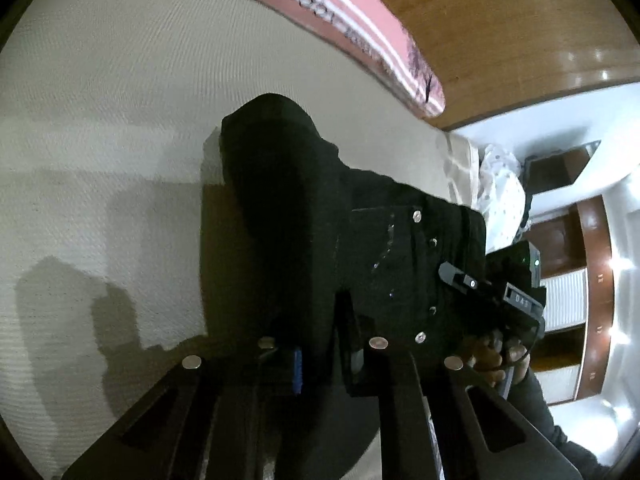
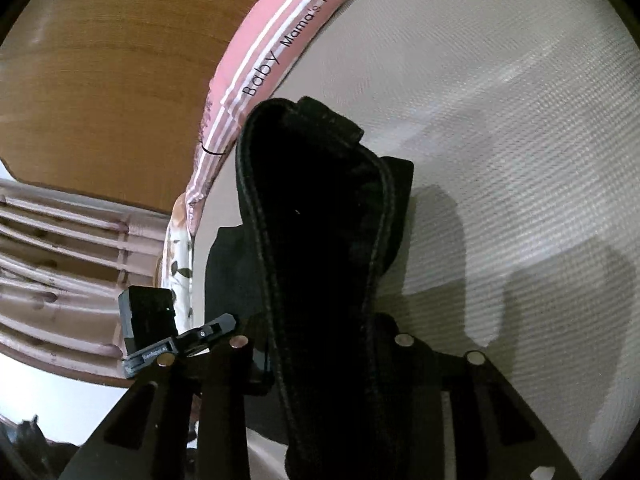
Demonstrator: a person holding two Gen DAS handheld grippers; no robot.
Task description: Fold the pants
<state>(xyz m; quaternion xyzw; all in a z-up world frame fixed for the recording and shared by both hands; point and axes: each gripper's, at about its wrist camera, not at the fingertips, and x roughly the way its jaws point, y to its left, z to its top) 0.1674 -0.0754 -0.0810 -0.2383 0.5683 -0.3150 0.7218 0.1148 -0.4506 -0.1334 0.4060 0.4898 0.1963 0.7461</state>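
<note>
Both tongs pinch the black pants (image 1: 304, 208), left tongs (image 1: 316, 360) and right tongs (image 2: 320, 344) holding them bunched above the cream bed (image 1: 100, 140); the fold looks under way, final laying-flat not yet done.

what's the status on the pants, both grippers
Left gripper shut on black pants. Right gripper gripping waistband. Pants draped over cream bed sheet. Pink pillow behind, nothing blocking.

pants (image 1: 288, 184) on bed sheet (image 1: 100, 120) | blanket (image 1: 360, 28) behind pants
</note>
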